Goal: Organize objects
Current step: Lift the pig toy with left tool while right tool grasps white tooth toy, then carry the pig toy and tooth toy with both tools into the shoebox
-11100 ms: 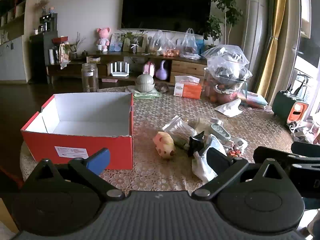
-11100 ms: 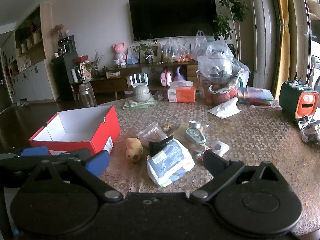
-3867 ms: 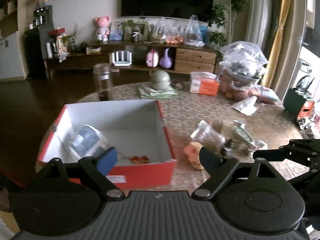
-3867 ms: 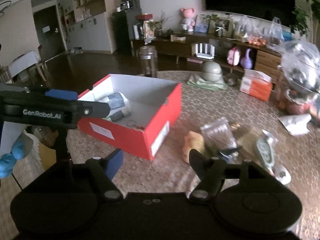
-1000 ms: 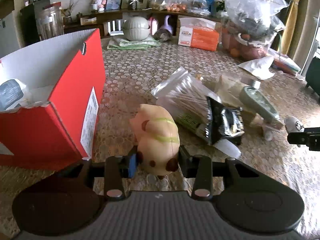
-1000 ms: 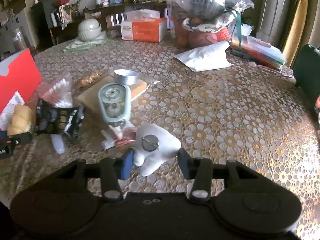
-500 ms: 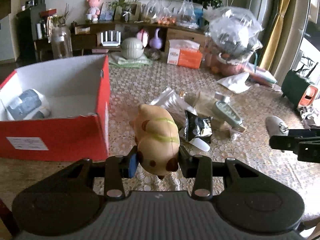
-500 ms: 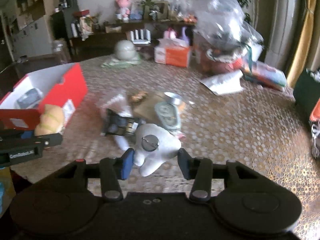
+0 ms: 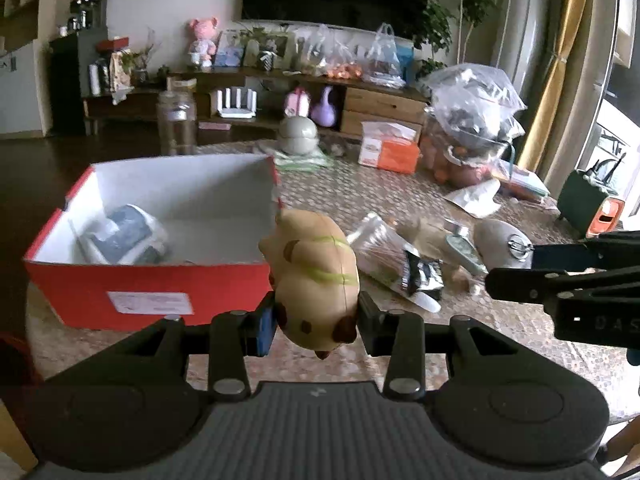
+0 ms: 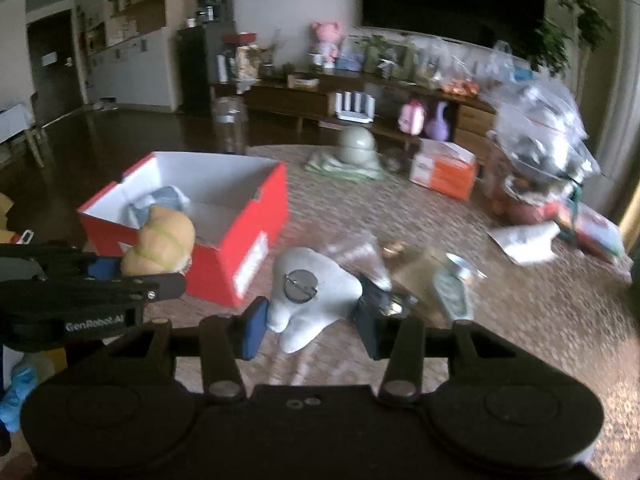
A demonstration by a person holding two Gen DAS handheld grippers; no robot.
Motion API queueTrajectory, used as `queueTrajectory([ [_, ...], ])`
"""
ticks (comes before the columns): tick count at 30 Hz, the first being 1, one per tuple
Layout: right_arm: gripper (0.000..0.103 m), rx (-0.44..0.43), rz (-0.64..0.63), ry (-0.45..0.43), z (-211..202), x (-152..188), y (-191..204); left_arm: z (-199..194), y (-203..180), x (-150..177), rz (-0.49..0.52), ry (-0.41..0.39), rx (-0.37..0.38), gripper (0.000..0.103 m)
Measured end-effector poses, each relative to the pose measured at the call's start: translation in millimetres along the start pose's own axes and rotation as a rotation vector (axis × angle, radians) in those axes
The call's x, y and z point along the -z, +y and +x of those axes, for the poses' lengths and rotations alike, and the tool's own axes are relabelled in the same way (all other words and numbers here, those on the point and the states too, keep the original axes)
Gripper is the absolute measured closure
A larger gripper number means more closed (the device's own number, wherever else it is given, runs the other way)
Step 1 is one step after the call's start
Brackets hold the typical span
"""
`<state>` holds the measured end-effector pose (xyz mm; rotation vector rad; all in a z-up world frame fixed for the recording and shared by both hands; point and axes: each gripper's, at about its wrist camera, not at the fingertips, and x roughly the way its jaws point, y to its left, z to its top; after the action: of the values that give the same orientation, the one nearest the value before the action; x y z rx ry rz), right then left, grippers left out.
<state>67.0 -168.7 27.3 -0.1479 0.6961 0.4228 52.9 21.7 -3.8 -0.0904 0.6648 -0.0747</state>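
My left gripper (image 9: 316, 324) is shut on a tan pig-shaped toy (image 9: 316, 276) and holds it in the air just right of the red box (image 9: 148, 292). The box is open, with a white and blue pouch (image 9: 120, 236) inside. My right gripper (image 10: 310, 326) is shut on a white tooth-shaped toy (image 10: 308, 296) and holds it above the table. The right gripper and tooth toy (image 9: 500, 238) show at the right of the left wrist view. The left gripper with the pig toy (image 10: 160, 240) shows at the left of the right wrist view, in front of the red box (image 10: 244, 232).
Loose items lie on the patterned table (image 9: 352, 196): a cotton swab bag (image 9: 380, 240), a black sachet (image 9: 422, 276), a grey-green device (image 9: 466, 248). An orange tissue box (image 9: 390, 152), a bagged fruit basket (image 9: 472, 128), a glass jar (image 9: 176, 124) and a round grey pot (image 9: 298, 134) stand at the back.
Both grippers have lifted their toys and moved left toward the red box. The right wrist view has swung left, so the box is now nearer its middle.
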Motion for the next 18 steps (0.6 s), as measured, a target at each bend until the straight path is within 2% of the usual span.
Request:
queueTrajectory([
  [9,0.056,-0.076,-0.075,-0.011,21.4,-31.7,52.6,-15.2,42.9,-10.1,-0.009,-0.023,-0.044,0.063],
  [18,0.056,-0.138,-0.097,0.011,59.8,-62.8,83.6,-6.9,88.9,-33.5,-0.007,-0.016,-0.098,0.063],
])
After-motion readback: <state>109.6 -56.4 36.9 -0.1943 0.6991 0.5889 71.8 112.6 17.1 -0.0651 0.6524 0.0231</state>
